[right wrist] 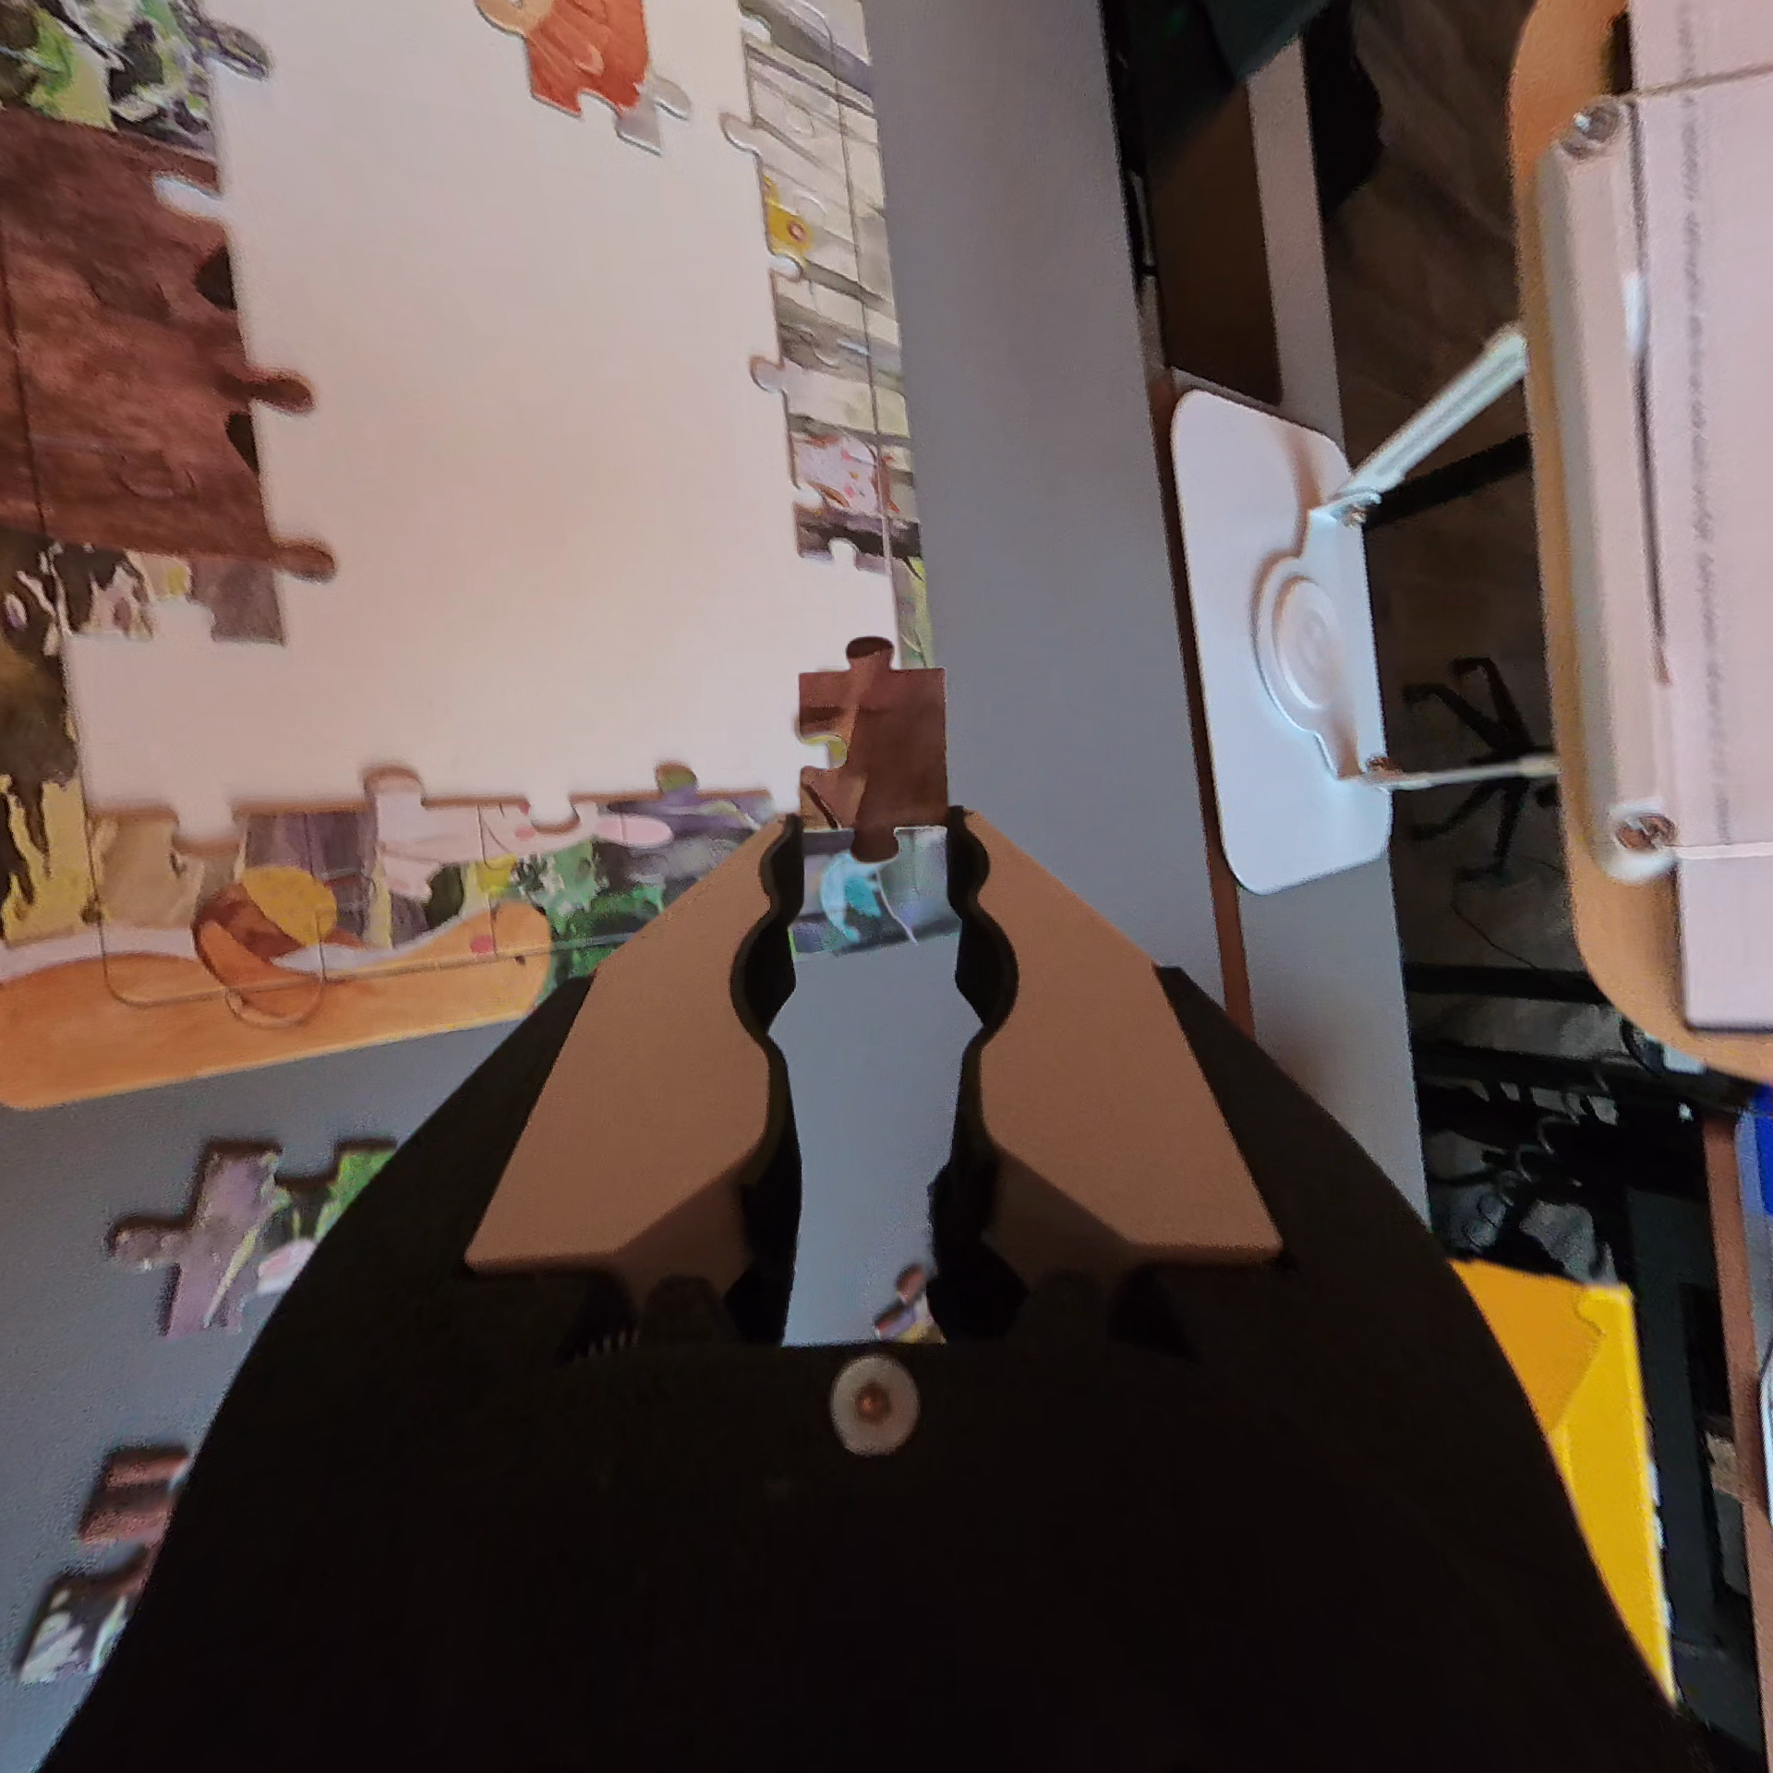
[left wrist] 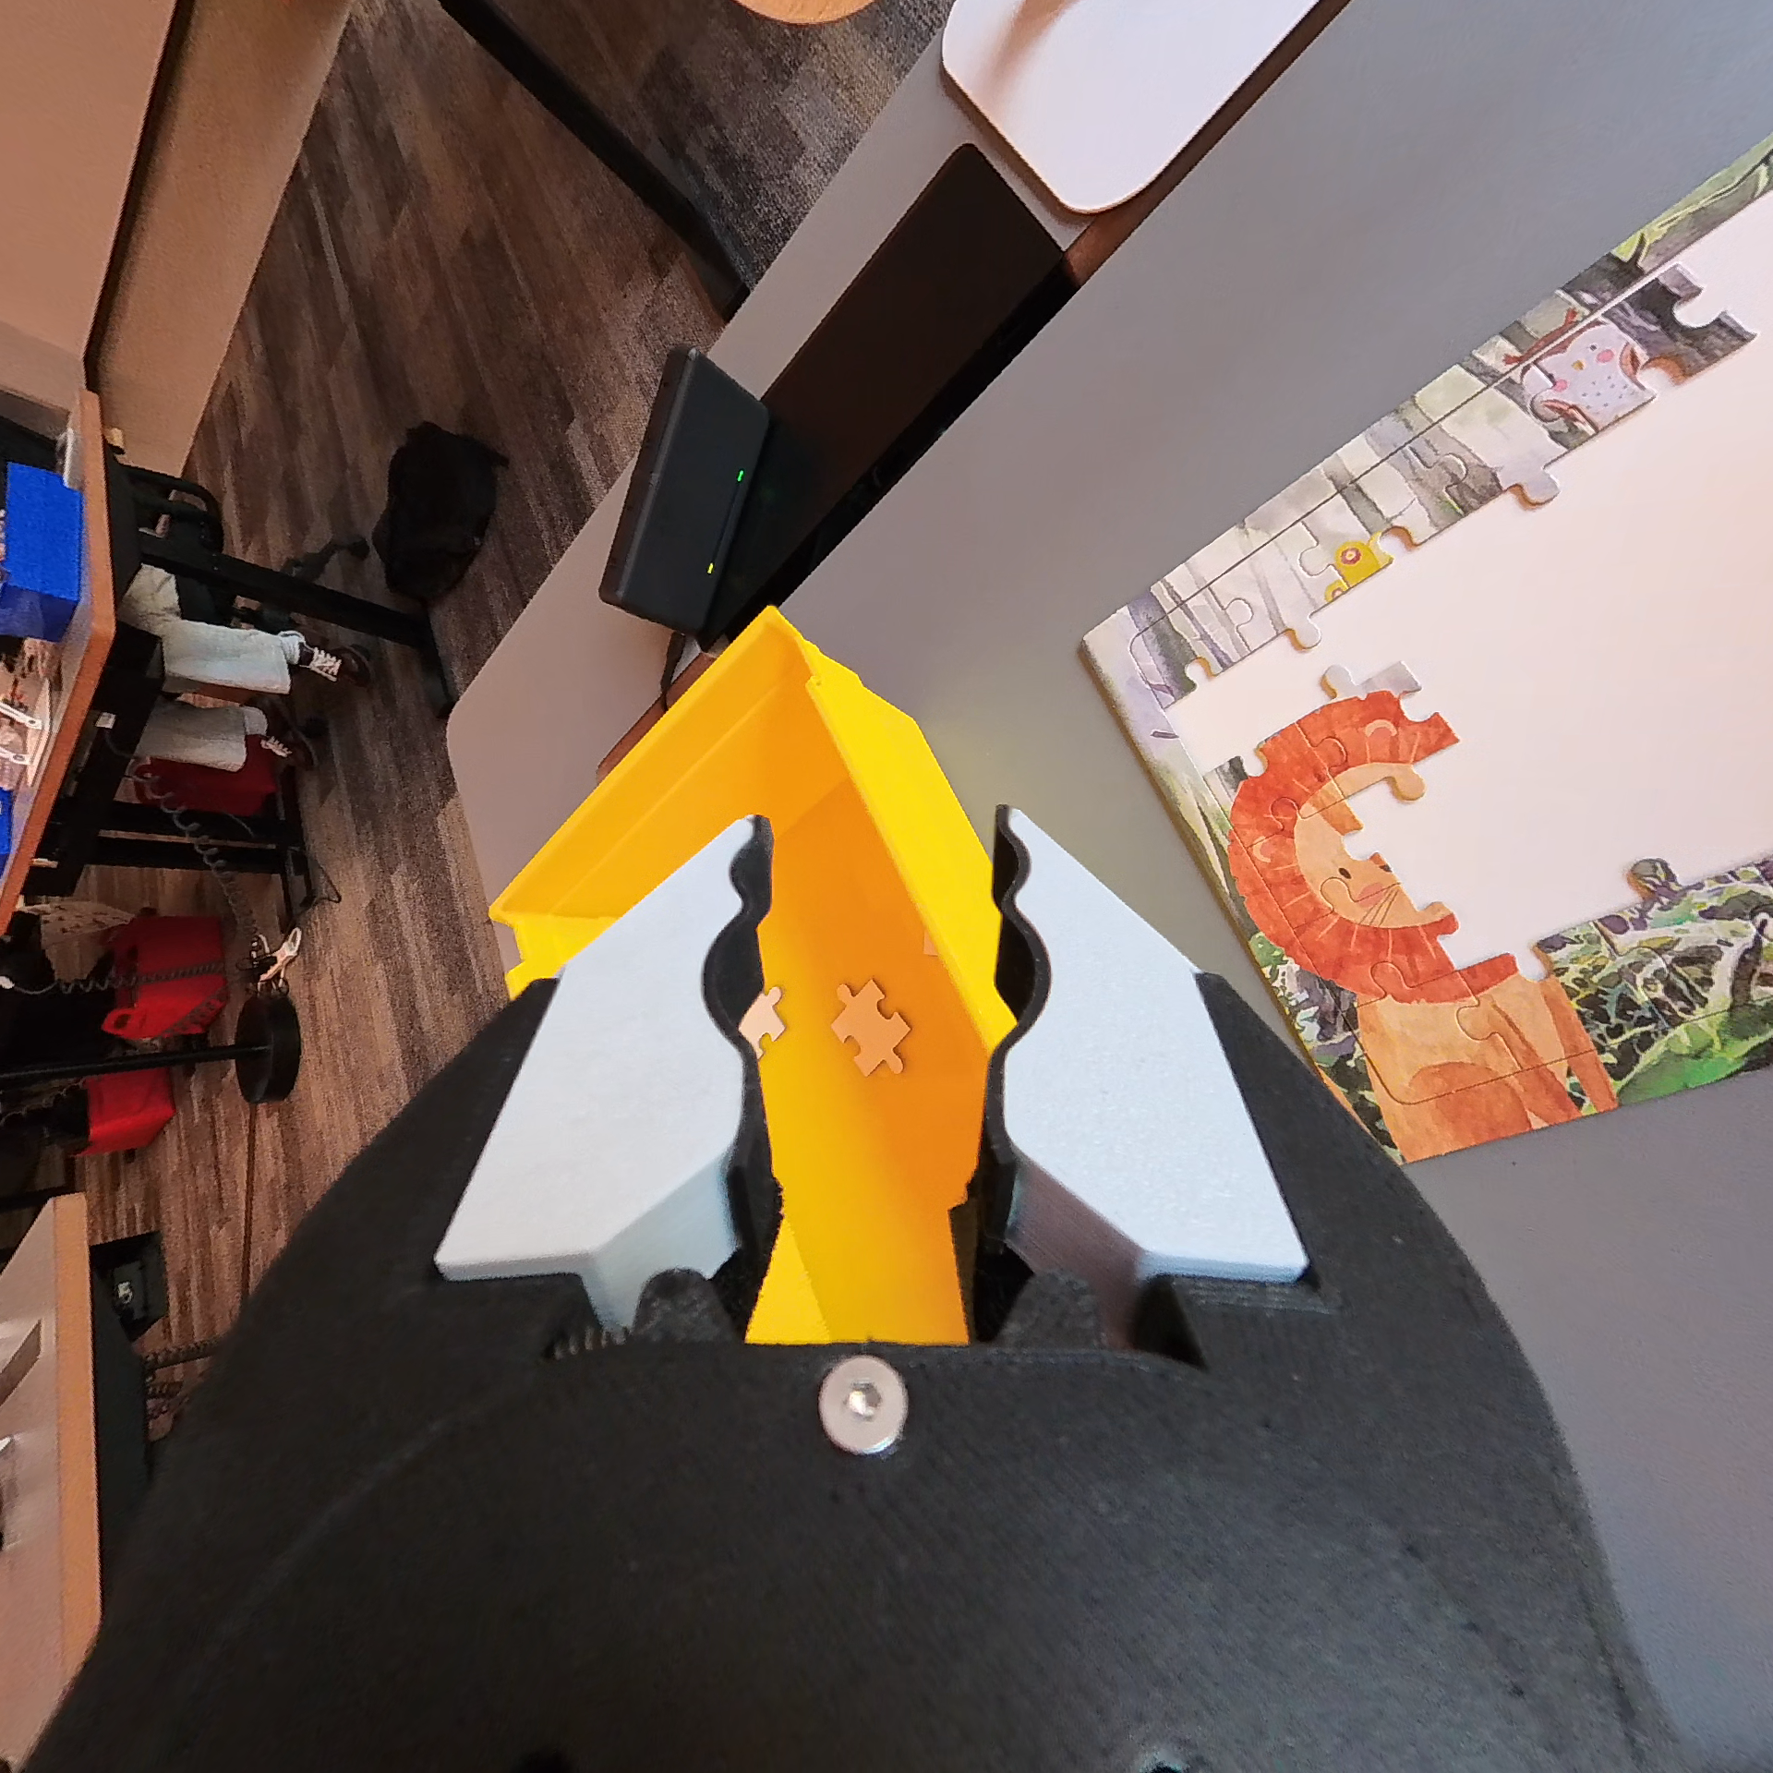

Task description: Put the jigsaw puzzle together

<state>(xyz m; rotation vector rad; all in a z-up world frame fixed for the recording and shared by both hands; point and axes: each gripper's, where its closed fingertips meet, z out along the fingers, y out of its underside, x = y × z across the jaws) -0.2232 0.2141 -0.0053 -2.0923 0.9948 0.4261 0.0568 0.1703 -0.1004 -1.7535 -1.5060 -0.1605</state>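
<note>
Grey tabletop (left wrist: 1343, 288), matte, carrying a partly built jigsaw puzzle (left wrist: 1497, 768) on a white board: border strips are joined along the edges and an orange lion section (left wrist: 1343, 921) sits inside, with a wide white middle unfilled. A yellow bin (left wrist: 863, 768) stands at the tabletop's edge, just beside the puzzle's corner; two pale loose pieces (left wrist: 871, 1027) lie face down on its floor. A black box-shaped device (left wrist: 681, 489) with small green lights hangs beyond the edge.

Room: dark wood-pattern floor (left wrist: 403, 288), a dark bag (left wrist: 437, 508) lying on it, red and blue items on furniture at the far side. A white square pad (right wrist: 1266, 633) shows beyond the tabletop.

No writing legible; lettering on a pale panel (right wrist: 1698, 384) is blurred.

Left gripper (left wrist: 878, 825): pale blue fingers apart, empty, poised over the bin.

Right gripper (right wrist: 873, 825): tan fingers clamped on a brown puzzle piece (right wrist: 878, 739), held upright at the tips above the puzzle's corner. More loose pieces (right wrist: 230, 1238) lie on the tabletop near that border.
</note>
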